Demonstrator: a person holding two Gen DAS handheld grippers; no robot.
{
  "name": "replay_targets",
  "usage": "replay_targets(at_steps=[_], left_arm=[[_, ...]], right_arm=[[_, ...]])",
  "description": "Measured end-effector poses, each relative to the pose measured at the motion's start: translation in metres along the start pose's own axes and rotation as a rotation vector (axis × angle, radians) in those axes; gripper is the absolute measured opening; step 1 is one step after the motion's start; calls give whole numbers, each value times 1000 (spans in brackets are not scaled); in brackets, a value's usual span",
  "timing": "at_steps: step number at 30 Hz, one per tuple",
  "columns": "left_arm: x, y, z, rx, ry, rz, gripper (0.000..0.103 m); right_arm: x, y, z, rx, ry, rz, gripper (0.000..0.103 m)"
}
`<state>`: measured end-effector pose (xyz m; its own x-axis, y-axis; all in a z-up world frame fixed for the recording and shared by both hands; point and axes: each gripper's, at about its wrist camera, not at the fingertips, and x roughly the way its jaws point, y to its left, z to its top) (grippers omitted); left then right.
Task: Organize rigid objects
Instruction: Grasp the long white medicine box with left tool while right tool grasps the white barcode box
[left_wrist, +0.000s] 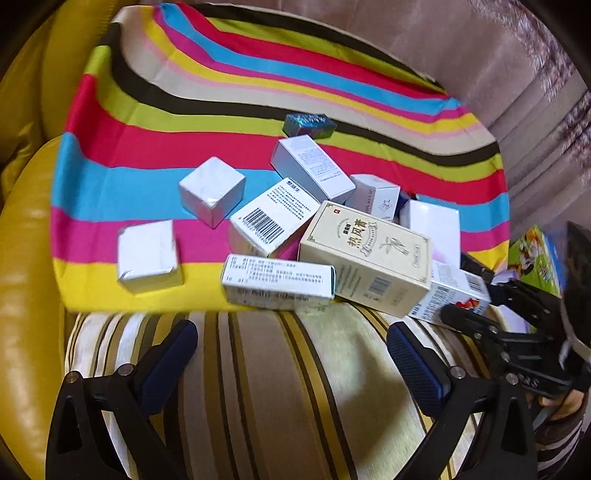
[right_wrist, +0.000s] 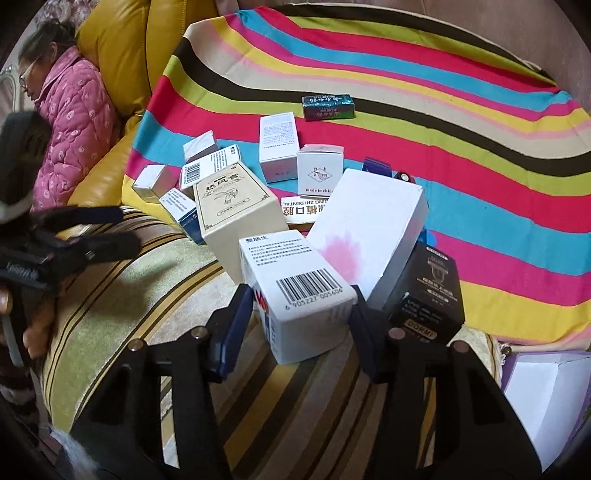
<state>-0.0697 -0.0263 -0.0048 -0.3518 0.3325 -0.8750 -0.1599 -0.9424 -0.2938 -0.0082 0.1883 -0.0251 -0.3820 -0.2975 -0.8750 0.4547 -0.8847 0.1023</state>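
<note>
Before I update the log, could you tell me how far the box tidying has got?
Nothing looks sorted yet. The right tool brackets a white barcode box, apparently gripping it; the left tool hangs open. The jumbled boxes on the striped cloth, including the cream box, remain.

About a dozen boxes: mostly white ones (right_wrist: 295, 291), one cream box (right_wrist: 236, 206), one black box (right_wrist: 428, 291). One dark green packet (right_wrist: 328, 106) lies far back. Two grippers.

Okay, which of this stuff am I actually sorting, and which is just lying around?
Sorting:
- barcode box, between the right gripper's fingers
- cream box
- black box
- green packet

Lying around:
- striped cloth
- yellow cushion
- left gripper, open
</note>
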Motion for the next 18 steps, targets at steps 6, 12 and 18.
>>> replay_targets(at_steps=[6,12,18], left_arm=[[21,-4,14,51,52,29,103],[37,-1,20,65,104,25,87],[42,-3,22,78,113,20,76]], right_arm=[[-11,5,-3,-6,-42,-44,50],[-19,6,-8,-3,-59,-33,46],[-27,7,-13,1,-72,-28,46]])
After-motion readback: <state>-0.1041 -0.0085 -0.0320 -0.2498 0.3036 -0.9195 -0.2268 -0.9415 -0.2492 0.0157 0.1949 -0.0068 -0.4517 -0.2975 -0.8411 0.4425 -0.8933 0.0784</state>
